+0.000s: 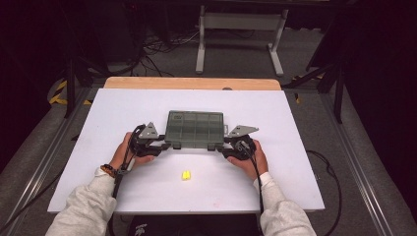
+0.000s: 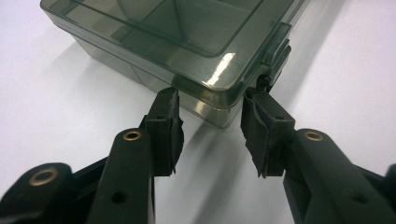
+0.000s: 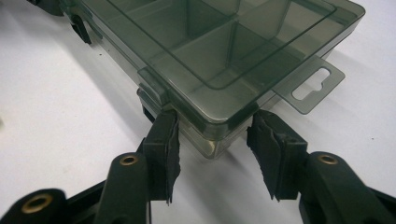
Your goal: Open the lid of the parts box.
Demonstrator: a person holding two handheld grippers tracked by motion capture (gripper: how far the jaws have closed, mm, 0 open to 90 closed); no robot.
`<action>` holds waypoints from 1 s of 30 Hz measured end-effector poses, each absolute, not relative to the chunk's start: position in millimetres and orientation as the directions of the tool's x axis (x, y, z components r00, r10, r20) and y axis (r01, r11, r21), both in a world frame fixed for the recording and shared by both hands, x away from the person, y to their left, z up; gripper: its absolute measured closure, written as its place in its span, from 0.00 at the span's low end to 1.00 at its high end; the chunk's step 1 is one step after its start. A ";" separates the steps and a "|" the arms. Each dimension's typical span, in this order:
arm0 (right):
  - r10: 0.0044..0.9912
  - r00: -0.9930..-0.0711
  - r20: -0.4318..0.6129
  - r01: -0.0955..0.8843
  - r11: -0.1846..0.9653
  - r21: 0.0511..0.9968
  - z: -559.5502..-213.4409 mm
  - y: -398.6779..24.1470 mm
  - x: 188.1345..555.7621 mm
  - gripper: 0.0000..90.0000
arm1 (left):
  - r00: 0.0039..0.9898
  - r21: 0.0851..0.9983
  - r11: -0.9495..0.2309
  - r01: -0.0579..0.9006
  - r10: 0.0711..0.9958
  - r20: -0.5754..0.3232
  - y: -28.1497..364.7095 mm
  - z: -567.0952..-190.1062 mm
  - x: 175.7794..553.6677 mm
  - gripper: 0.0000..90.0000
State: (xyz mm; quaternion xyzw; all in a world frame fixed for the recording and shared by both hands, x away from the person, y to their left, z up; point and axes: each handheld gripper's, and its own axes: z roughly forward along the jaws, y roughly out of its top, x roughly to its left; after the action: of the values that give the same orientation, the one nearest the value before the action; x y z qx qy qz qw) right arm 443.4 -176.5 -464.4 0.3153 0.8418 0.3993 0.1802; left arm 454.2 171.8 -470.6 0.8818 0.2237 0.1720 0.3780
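A smoky grey see-through compartment box (image 1: 195, 129) lies lid-down-closed in the middle of the white table top (image 1: 123, 108). My left gripper (image 1: 167, 145) meets its near left corner; in the left gripper view the box corner (image 2: 212, 88) sits between the pads, which touch it on both sides, my left gripper (image 2: 210, 100) being shut on it. My right gripper (image 1: 222, 146) holds the near right corner; in the right gripper view the box (image 3: 224, 46) has its corner pinched between the pads of my right gripper (image 3: 212, 123). A small yellow piece (image 1: 186, 175) lies on the table nearer the person.
A front latch (image 2: 278, 53) stands beside the left-hand corner, another latch (image 3: 152, 91) beside the right-hand one, and a hang tab (image 3: 310, 86) juts from the box's end. Beyond the table's wooden far edge (image 1: 192, 82) are a white frame's legs (image 1: 241, 39) and floor cables.
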 end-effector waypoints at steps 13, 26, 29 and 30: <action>0.669 -0.743 -0.035 0.390 0.474 0.790 -465.6 -177.1 443.6 0.57 | 0.842 0.739 -0.622 0.259 0.520 0.142 172.7 -470.2 453.6 0.67; 0.674 -0.737 -0.047 0.379 0.471 0.797 -465.3 -177.8 442.7 0.62 | 0.841 0.737 -0.625 0.259 0.521 0.147 172.5 -469.7 452.6 0.69; 0.675 -0.736 -0.049 0.379 0.472 0.796 -465.5 -178.1 442.5 0.62 | 0.842 0.737 -0.625 0.257 0.520 0.147 172.4 -470.0 452.8 0.69; 0.674 -0.737 -0.050 0.378 0.472 0.796 -465.5 -178.3 442.5 0.62 | 0.842 0.737 -0.625 0.258 0.520 0.146 172.6 -470.1 452.9 0.69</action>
State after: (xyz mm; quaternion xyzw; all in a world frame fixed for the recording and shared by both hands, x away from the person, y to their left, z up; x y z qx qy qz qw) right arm 442.5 -178.3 -465.5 0.3137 0.8384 0.4067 0.1822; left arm 452.9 172.6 -470.1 0.8841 0.2199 0.1752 0.3733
